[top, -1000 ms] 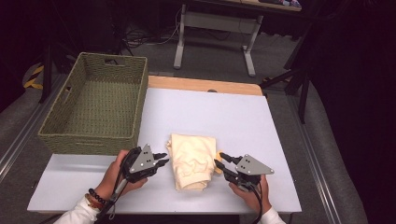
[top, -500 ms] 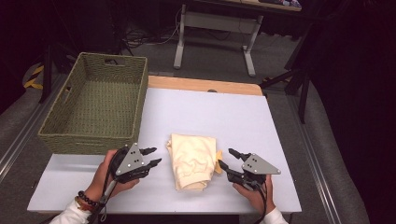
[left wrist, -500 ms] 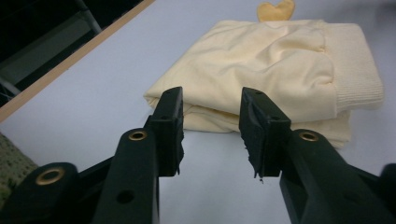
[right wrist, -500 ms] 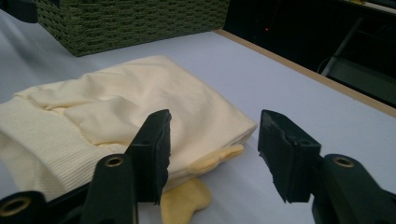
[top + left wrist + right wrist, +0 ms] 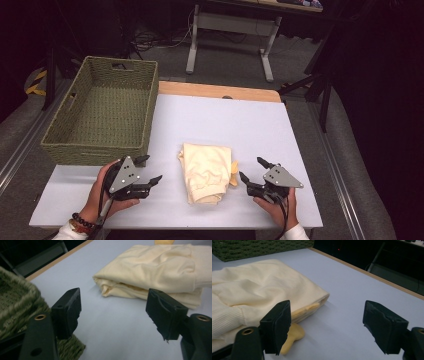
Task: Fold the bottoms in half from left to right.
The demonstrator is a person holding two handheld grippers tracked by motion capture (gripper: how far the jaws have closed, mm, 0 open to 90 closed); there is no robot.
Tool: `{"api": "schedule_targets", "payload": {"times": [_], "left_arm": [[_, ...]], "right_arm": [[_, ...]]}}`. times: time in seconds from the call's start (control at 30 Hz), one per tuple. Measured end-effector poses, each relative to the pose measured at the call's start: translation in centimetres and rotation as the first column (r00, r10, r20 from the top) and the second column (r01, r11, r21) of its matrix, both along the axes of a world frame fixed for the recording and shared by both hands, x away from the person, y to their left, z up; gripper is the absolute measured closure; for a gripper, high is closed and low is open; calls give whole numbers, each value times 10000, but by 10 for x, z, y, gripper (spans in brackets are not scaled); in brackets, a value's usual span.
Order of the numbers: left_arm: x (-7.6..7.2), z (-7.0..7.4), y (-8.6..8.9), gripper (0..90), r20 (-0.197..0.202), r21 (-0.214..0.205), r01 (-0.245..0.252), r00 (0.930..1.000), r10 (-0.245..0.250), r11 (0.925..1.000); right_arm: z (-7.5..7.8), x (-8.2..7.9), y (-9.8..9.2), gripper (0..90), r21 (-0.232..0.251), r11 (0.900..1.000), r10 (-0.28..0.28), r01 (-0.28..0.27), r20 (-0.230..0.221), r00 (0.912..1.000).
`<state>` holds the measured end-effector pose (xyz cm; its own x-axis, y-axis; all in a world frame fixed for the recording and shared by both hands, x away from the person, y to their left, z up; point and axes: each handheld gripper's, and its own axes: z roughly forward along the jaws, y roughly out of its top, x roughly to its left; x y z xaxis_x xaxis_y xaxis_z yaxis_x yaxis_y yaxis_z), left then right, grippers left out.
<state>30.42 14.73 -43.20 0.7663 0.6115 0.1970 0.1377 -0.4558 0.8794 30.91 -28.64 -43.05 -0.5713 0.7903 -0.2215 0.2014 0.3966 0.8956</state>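
- In the high view, a folded cream garment (image 5: 207,172) lies on the white table (image 5: 220,120), a little below and right of the frame's centre, between the two hands.
- The left gripper (image 5: 147,171) sits in the lower left of that frame, held by the person's left hand (image 5: 107,192), which wears a beaded bracelet (image 5: 80,222). It is released: its jaws have just been opening, stand wide apart, and nothing is between them. It points toward the garment and lies near it without touching.
- In the left gripper view, bare table shows between the two black jaws; the garment's folded edge (image 5: 150,272) lies beyond them in the upper right of the frame.
- The right gripper (image 5: 252,170) is in the lower right of the high view, held by the right hand (image 5: 277,207). It too is released: its jaws have just been opening, and they hold nothing.
- In the right gripper view, the garment (image 5: 259,287) fills the left of the frame, just beside the left-hand jaw. A small yellow piece (image 5: 292,336) sticks out from under the fold onto the table beside that jaw.
- A green woven basket (image 5: 102,112) stands at the upper left of the high view, on the table's left edge, just above the left gripper. Its weave (image 5: 17,307) shows at the left edge of the left gripper view.
- A wooden strip (image 5: 220,91) runs along the table's far edge.
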Motion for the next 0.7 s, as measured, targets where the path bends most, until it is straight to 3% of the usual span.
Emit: {"api": "schedule_targets", "payload": {"times": [0.27,0.4,0.53,0.7], "left_arm": [[-9,-13,22,171,-377,-465,-486,9982,469,9977],[-13,-17,30,150,-453,-307,-778,9961,763,9965],[-15,-18,37,130,-657,-597,-1055,9927,1015,9926],[-17,-20,40,109,-702,-471,-1167,9911,1132,9921]], "right_arm": [[-6,-3,-9,181,96,9997,-221,220,25,9998],[-9,-5,-11,155,-34,9996,-276,276,62,9996],[-9,-5,-15,107,343,9968,-727,723,104,9973],[-9,-4,-18,98,444,9956,-832,829,57,9965]]}}
